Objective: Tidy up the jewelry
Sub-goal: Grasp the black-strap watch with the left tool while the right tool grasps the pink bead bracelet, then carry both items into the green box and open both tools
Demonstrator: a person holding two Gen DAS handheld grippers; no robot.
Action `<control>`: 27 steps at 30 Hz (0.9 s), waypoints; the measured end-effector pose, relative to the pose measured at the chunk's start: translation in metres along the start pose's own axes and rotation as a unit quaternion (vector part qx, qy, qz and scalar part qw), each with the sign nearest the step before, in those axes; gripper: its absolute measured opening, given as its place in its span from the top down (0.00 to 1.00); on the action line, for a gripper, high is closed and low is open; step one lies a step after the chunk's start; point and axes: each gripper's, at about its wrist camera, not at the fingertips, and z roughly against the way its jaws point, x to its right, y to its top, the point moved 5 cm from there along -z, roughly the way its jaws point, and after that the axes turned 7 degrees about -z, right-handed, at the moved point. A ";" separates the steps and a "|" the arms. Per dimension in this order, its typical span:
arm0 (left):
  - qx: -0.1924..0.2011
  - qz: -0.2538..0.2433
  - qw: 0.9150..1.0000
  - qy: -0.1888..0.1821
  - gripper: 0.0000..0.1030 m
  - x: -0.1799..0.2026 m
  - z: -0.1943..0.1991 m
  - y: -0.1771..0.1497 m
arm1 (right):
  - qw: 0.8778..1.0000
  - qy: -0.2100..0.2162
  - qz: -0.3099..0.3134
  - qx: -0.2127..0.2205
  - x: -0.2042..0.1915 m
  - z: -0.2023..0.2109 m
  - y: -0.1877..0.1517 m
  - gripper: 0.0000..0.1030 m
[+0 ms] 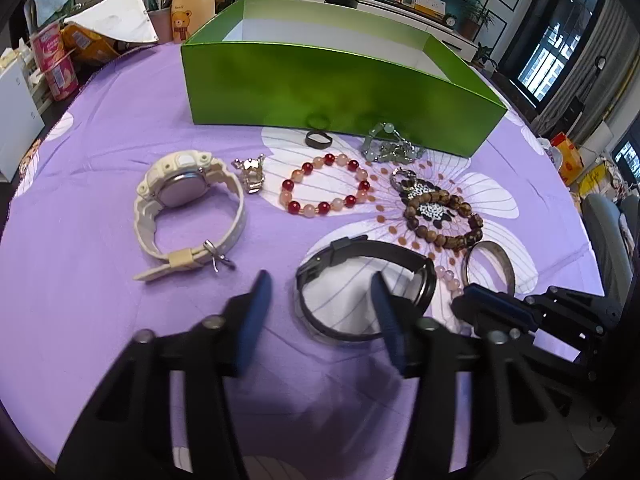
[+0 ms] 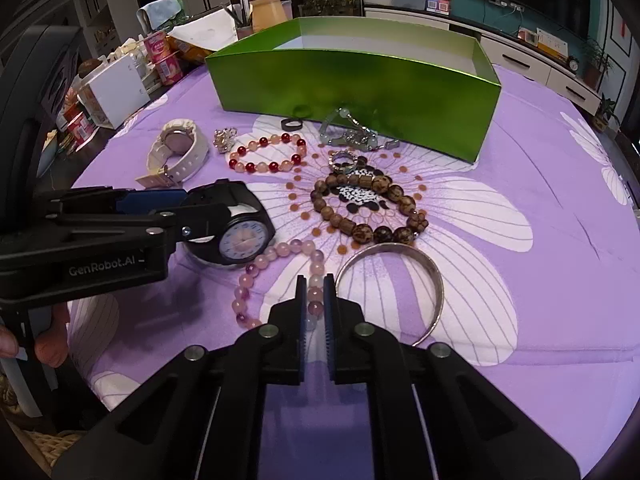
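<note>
Right gripper (image 2: 315,280) jaws nearly shut, pinching pink bead bracelet (image 2: 256,270) on counter (image 2: 520,300). Left gripper (image 1: 320,280) jaws part-open, astride black watch (image 2: 240,236) strap, not yet pressing. Best lift slowly; beads could snag silver bangle (image 2: 434,276). Green box (image 2: 360,80) sat behind.

**Gloss, cloth and beads**

A glossy green box (image 2: 360,84) is seen on matt purple cloth (image 2: 520,280). A polished metal bangle (image 2: 434,276) is caught shining; brown beads (image 2: 372,208) look wooden, pink beads (image 2: 280,256) glassy, grippers (image 2: 314,312) matt black plastic.
</note>
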 end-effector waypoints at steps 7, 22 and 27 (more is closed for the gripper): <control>-0.007 0.007 1.000 -0.008 0.92 -0.006 0.004 -0.007 | 1.000 0.016 -0.004 0.007 0.001 0.009 0.000 0.93; 0.048 0.004 0.999 -0.006 0.93 -0.003 0.059 0.004 | 0.995 0.007 0.013 0.097 0.003 0.075 0.034 0.93; 0.068 -0.002 0.998 0.004 0.93 -0.005 0.074 0.019 | 0.992 -0.004 0.015 0.125 0.010 0.089 0.051 0.93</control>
